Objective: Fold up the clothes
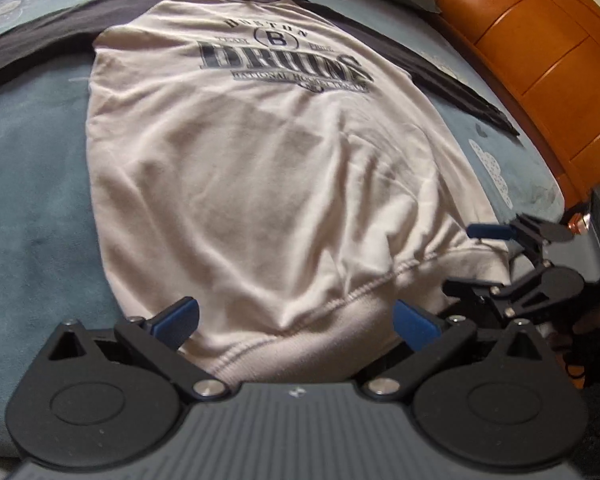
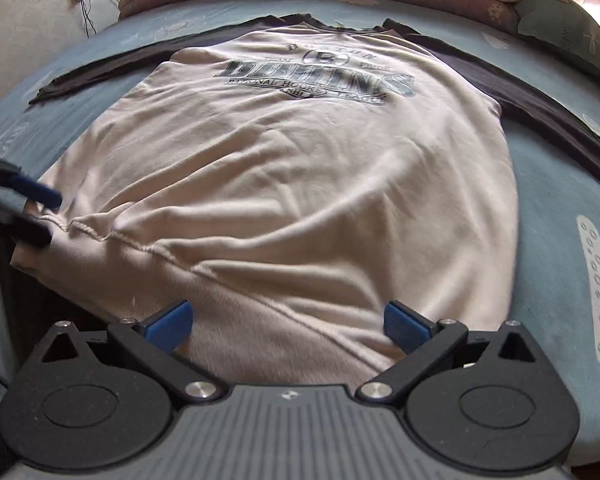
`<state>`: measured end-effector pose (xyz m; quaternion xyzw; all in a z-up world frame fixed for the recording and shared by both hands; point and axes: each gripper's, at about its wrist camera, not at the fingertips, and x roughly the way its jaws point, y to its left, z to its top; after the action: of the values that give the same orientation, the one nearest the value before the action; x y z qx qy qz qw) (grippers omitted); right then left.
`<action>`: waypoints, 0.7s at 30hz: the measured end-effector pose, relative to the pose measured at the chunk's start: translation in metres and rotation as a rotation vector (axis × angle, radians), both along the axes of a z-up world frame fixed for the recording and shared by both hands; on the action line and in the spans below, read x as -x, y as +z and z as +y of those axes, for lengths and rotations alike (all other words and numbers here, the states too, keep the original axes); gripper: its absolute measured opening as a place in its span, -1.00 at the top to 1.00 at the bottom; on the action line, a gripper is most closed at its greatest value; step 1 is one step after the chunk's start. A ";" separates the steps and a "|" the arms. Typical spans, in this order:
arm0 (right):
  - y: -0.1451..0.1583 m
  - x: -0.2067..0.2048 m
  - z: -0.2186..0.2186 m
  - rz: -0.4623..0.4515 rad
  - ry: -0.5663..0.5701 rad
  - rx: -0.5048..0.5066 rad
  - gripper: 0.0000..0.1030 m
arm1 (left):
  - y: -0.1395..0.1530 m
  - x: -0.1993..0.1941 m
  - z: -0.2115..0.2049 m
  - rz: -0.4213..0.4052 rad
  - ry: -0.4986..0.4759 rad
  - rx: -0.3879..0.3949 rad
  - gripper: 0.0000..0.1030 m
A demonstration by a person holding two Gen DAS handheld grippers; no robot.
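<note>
Blue patterned bedspread (image 1: 28, 184) carrying a flat white long-sleeved shirt (image 1: 260, 168) with dark sleeves.
Left gripper (image 1: 296, 320) and right gripper (image 2: 288, 322): fingers spread wide, straddling the hem, gripping nothing.

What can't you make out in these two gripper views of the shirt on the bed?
- Left wrist view: shirt hem's near edge, hidden behind the left gripper body.
- Left wrist view: left sleeve end, cut off by the frame edge.
- Right wrist view: left gripper, blurred at the frame edge.
- Both views: small print under the logo, blurred.
</note>
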<state>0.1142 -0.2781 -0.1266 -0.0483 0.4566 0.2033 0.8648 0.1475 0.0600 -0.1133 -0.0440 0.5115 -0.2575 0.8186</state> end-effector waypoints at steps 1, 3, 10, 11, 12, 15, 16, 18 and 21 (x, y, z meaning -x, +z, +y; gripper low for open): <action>0.003 -0.002 -0.002 0.002 -0.017 -0.012 -1.00 | 0.004 -0.008 -0.001 -0.018 0.009 -0.007 -0.99; 0.010 -0.005 -0.007 0.006 -0.052 -0.037 -1.00 | 0.011 -0.023 -0.005 -0.055 0.026 -0.022 -0.99; 0.050 -0.050 -0.005 -0.042 -0.056 -0.001 -1.00 | 0.035 -0.081 -0.027 -0.145 0.011 -0.002 -0.99; 0.057 -0.062 -0.003 -0.055 -0.042 0.021 -1.00 | 0.039 -0.095 -0.029 -0.147 0.012 0.009 -0.99; 0.063 -0.076 -0.001 -0.068 -0.033 0.040 -1.00 | 0.043 -0.111 -0.030 -0.145 0.017 0.021 -0.99; 0.076 -0.127 0.002 -0.084 -0.009 0.071 -1.00 | 0.050 -0.165 -0.033 -0.132 0.041 0.057 -0.99; 0.079 -0.147 0.005 -0.092 0.001 0.080 -1.00 | 0.050 -0.188 -0.035 -0.123 0.054 0.068 -0.99; 0.084 -0.190 0.010 -0.110 0.023 0.100 -1.00 | 0.050 -0.233 -0.039 -0.105 0.079 0.091 -0.99; 0.079 -0.263 0.015 -0.089 0.017 0.091 -1.00 | 0.040 -0.300 -0.044 -0.045 0.135 0.144 -0.99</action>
<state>0.3771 -0.2630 -0.0472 -0.1002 0.4259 0.1872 0.8795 0.4476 0.0157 -0.0733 -0.1312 0.4691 -0.2388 0.8401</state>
